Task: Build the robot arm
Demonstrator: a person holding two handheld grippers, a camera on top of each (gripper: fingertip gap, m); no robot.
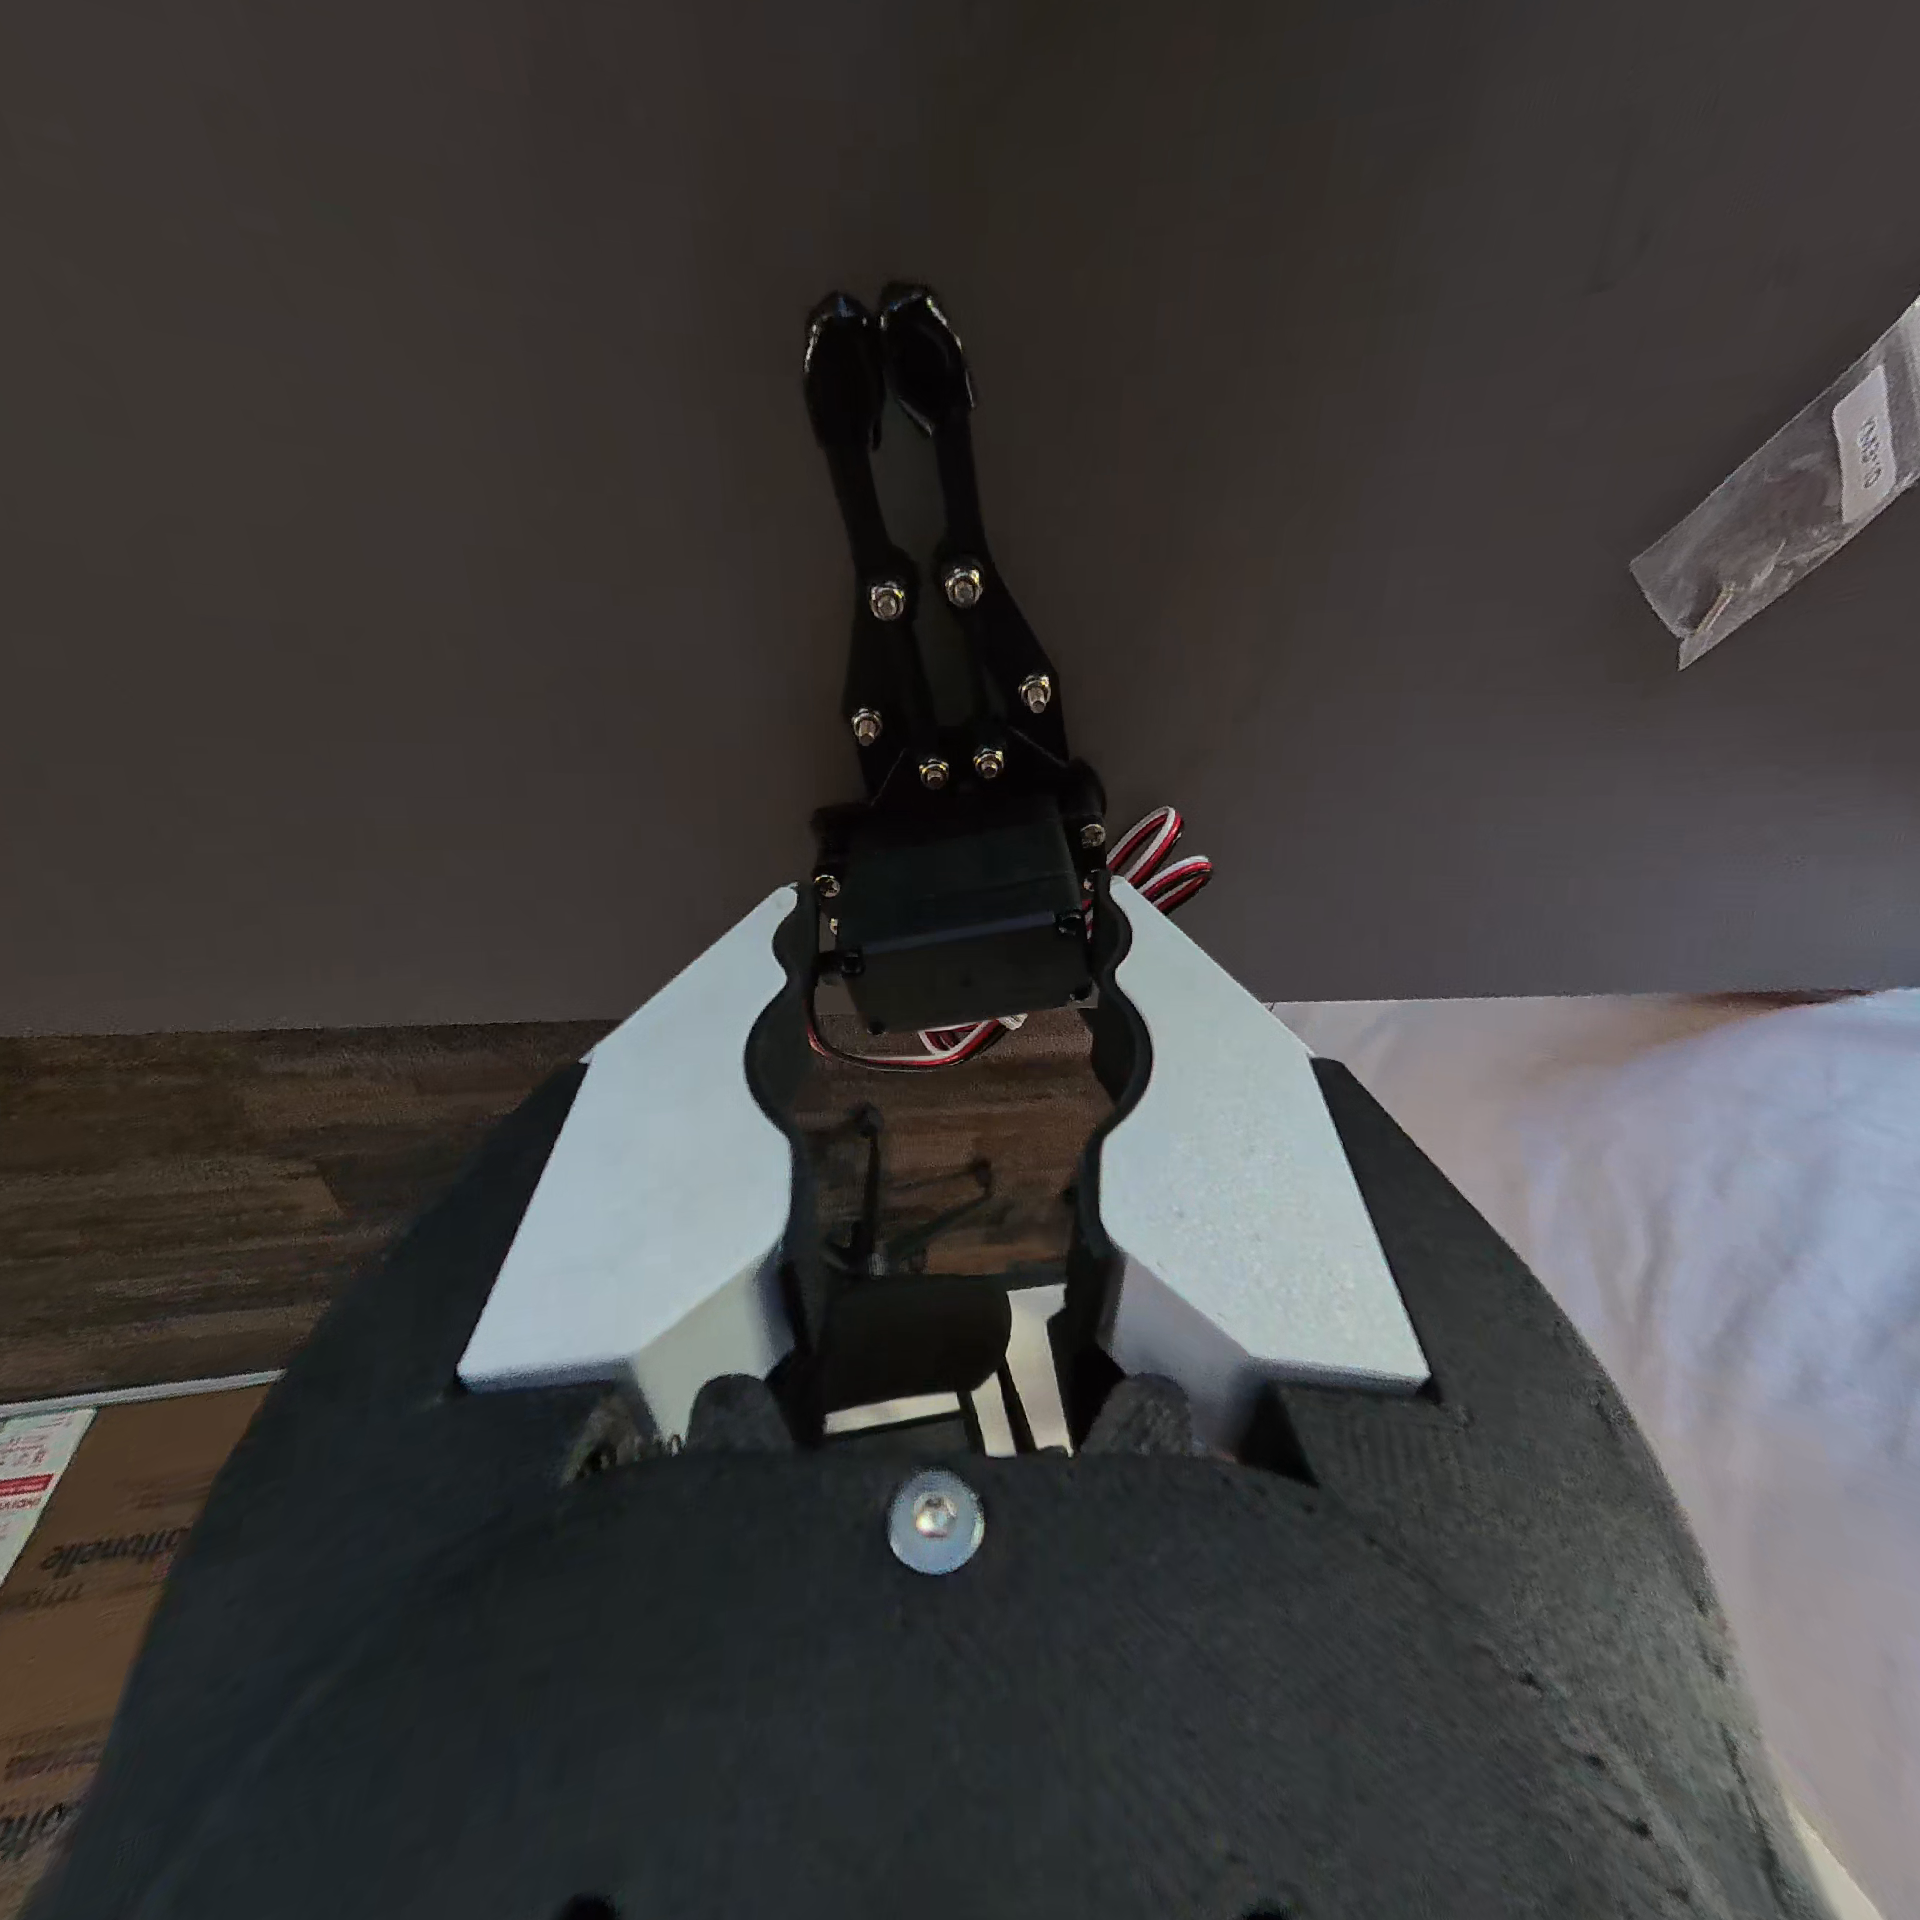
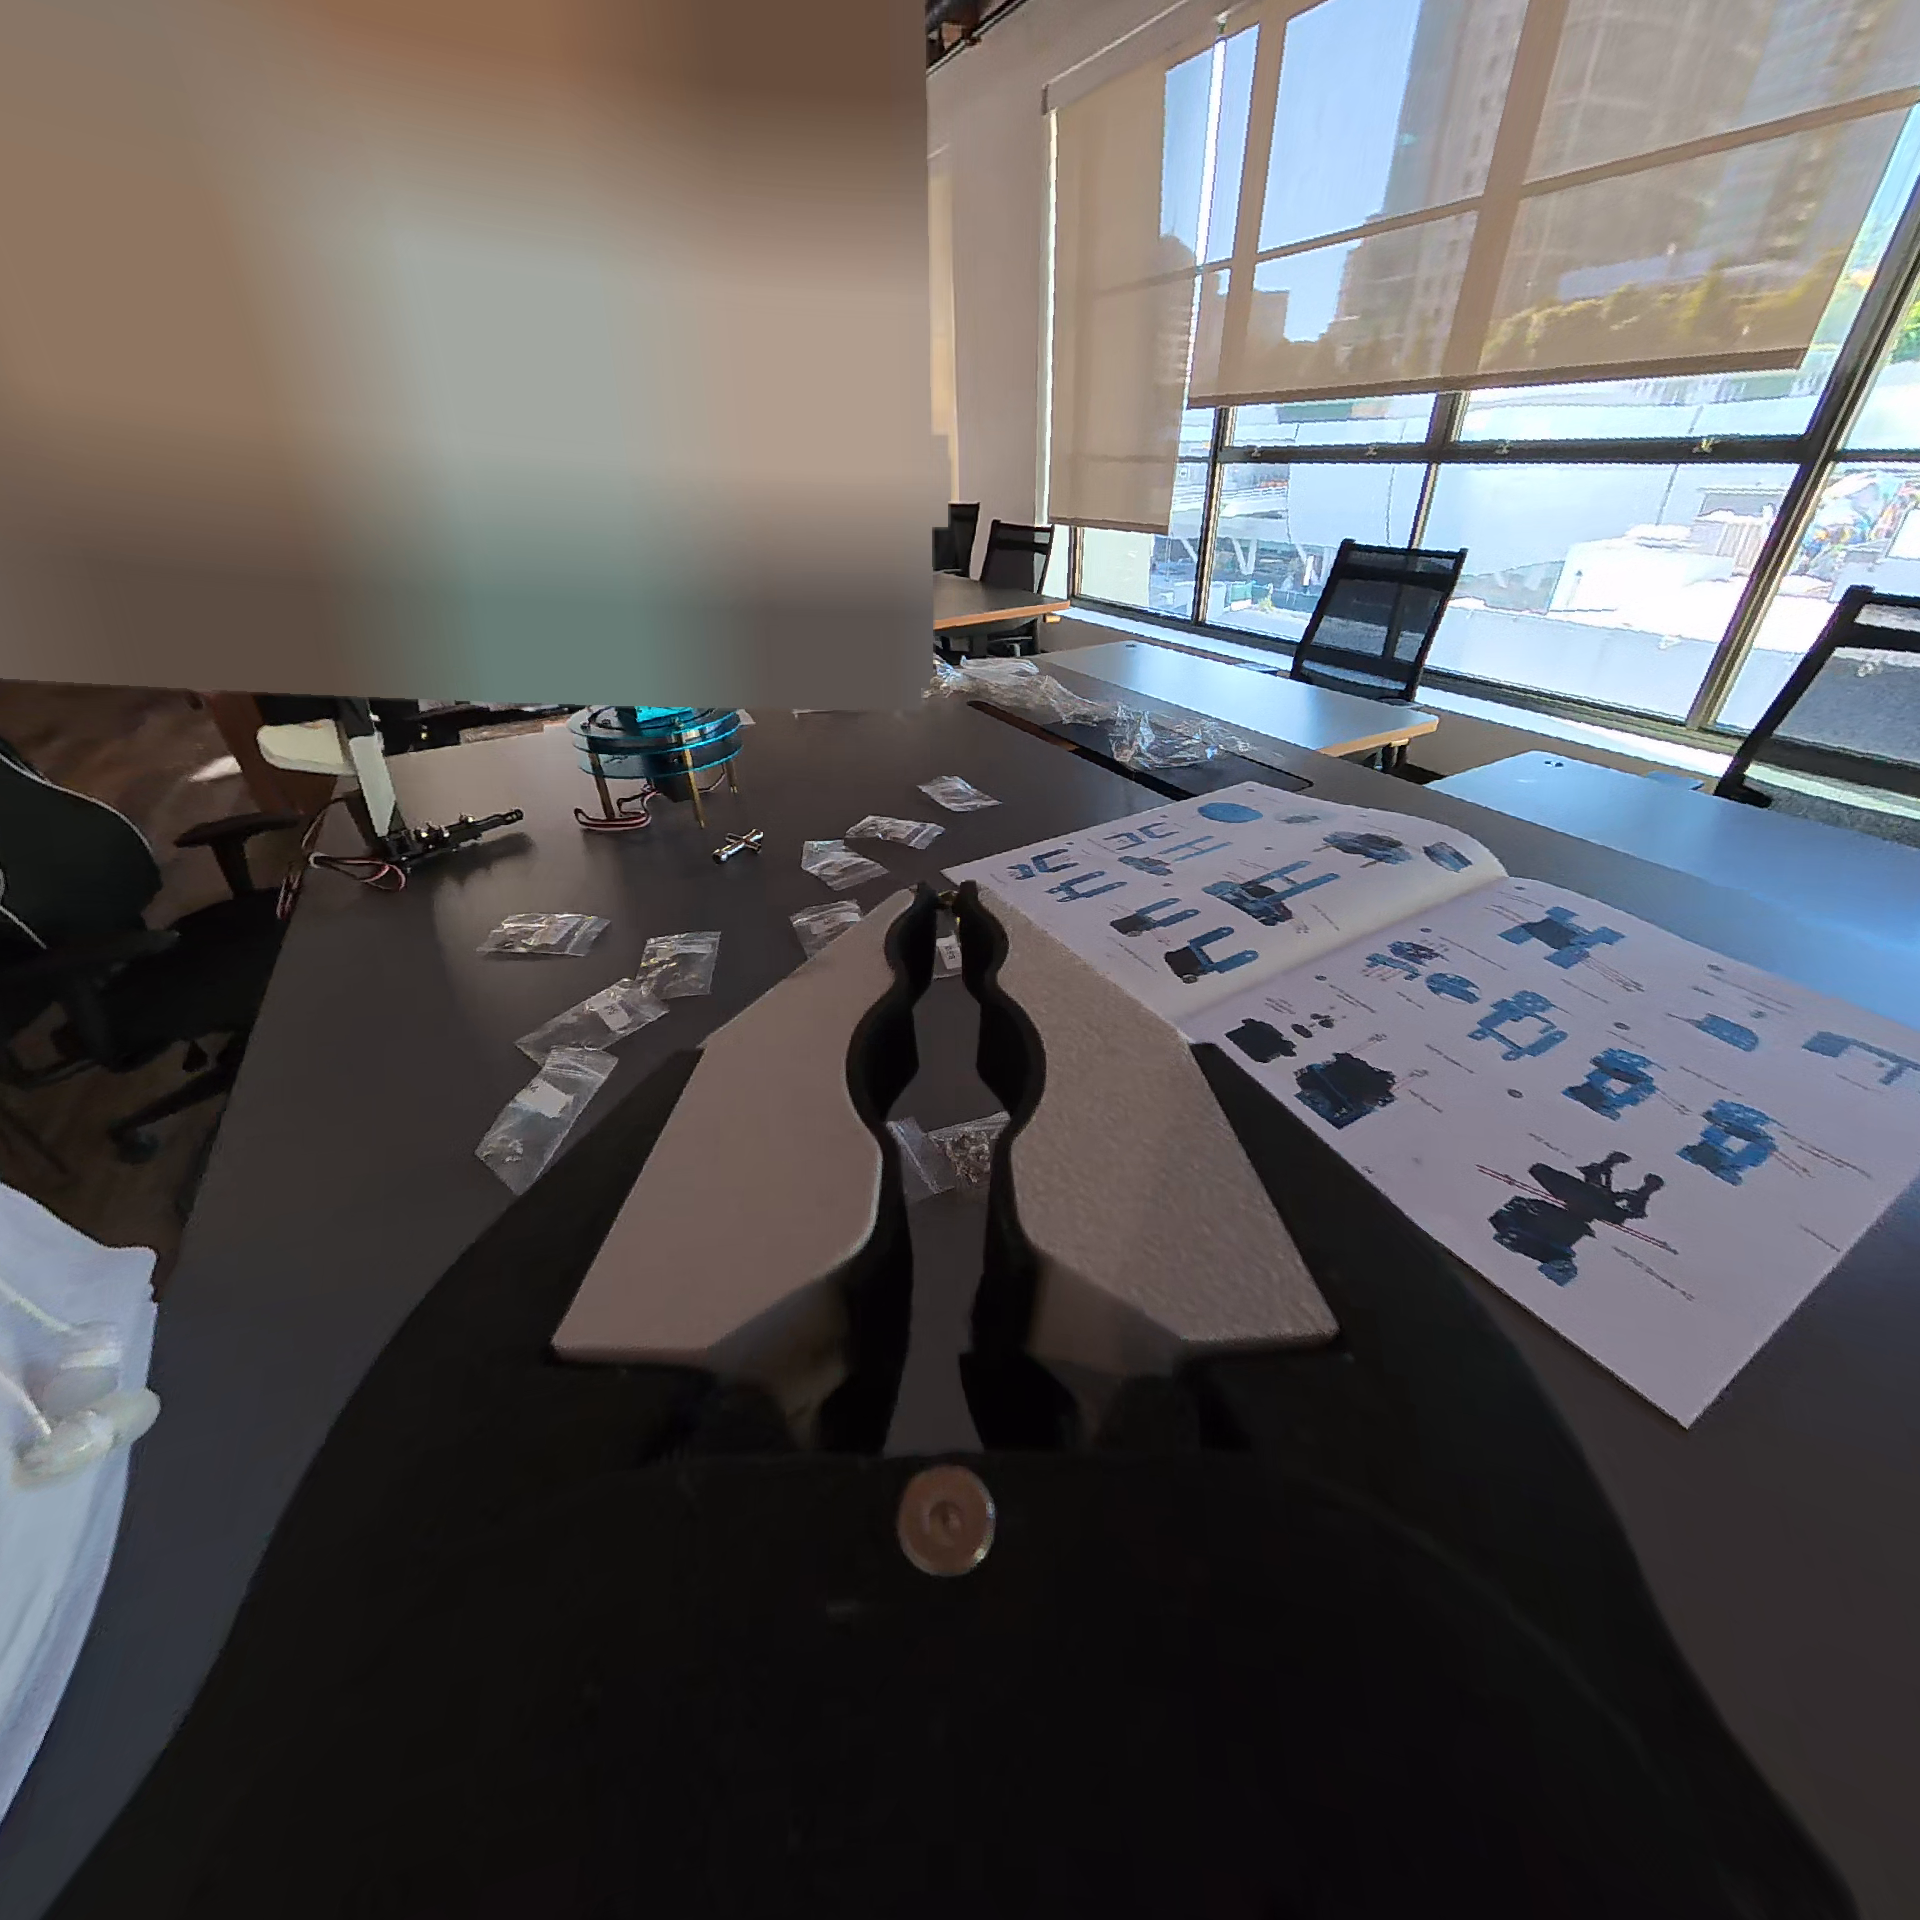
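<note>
left hand-held gripper point(image 1: 951, 940) clamps black servo claw point(image 1: 914, 582) | right hand-held gripper point(image 2: 940, 904) pinches small bag point(image 2: 948, 951)

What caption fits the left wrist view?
Left gripper clamps a black servo claw assembly above the dark table, a clear parts bag nearby.

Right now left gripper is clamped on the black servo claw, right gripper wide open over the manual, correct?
Half right. The left gripper is shut on the servo claw. But the right wrist view shows the right gripper nearly shut, pinching a small bag, with the manual off to its right.
</note>
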